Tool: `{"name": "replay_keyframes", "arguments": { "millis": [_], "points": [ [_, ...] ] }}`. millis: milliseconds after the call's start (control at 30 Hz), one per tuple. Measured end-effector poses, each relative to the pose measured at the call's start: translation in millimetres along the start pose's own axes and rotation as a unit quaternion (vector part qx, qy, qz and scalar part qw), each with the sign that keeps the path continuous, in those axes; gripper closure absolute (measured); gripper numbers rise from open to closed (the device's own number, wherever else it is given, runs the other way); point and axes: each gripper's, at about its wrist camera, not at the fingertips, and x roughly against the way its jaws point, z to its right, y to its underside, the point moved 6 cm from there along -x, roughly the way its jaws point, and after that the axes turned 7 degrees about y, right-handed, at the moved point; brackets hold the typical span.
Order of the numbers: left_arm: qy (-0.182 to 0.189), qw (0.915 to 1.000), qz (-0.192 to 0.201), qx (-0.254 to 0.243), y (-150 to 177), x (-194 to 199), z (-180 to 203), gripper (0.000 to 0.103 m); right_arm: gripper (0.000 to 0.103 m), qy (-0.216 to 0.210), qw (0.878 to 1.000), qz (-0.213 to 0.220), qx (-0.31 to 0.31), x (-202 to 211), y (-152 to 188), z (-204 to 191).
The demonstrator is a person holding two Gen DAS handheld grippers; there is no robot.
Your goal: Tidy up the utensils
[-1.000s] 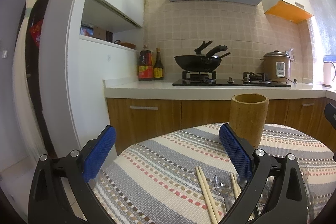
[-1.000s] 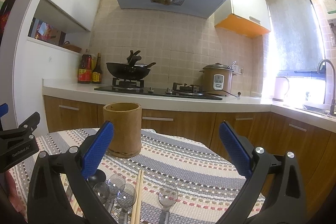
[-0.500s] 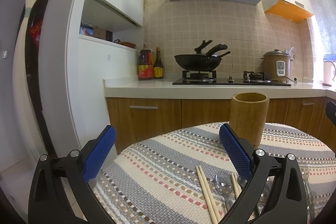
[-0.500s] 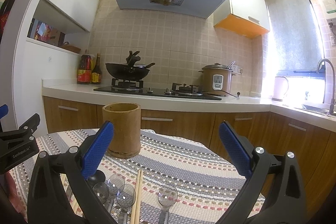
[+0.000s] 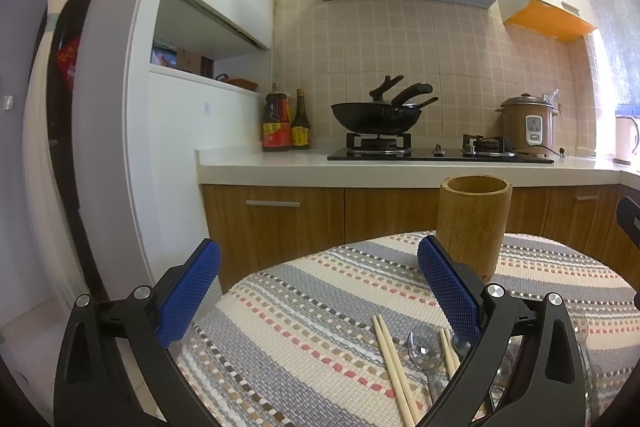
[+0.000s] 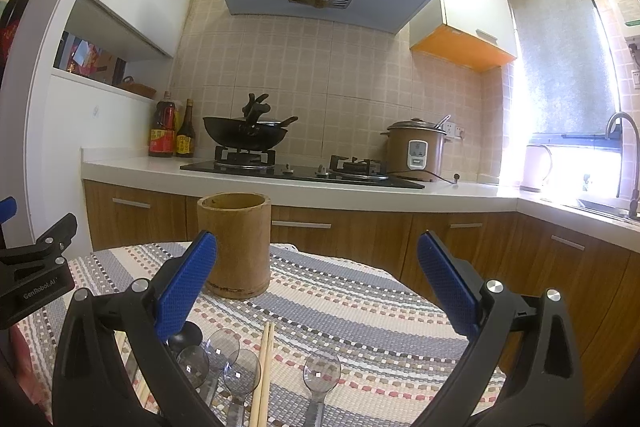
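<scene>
Both your grippers are hanging over the striped tablecloth [image 6: 360, 307] with nothing in them. Left gripper [image 5: 320, 291] has its jaws spread wide, and so does the right gripper [image 6: 316, 283].

The bamboo holder [image 6: 234, 247] stands upright toward the far side of the table, just past your right gripper's left pad and right behind your left gripper's right pad. The utensils lie flat near you: 1 pair of chopsticks [image 6: 264, 367] pointing at the holder, clear plastic spoons [image 6: 236, 371] bunched just left of it, and 1 more clear spoon [image 6: 322, 373] off on its own to the right. From the left wrist you get another chopstick pair [image 5: 394, 367] beside a spoon [image 5: 422, 351].

Room-wise, the cloth's round edge drops off to the left under your left gripper, and the cabinets [image 5: 280, 223] sit beyond the far edge.

Only readable writing: "GenRobot.AI" on the left gripper's body in the right wrist view. The bottle labels [image 6: 162, 139] are too small to read.
</scene>
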Motion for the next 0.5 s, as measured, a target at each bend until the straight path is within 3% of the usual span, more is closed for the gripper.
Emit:
{"name": "replay_keyframes", "arguments": {
  "millis": [500],
  "points": [
    [-0.005,1.0,0.001,0.008,-3.0,0.2,-1.8,0.008,0.007,-0.001,1.0,0.001,0.001,-0.1,1.7,-2.5]
  ]
}}
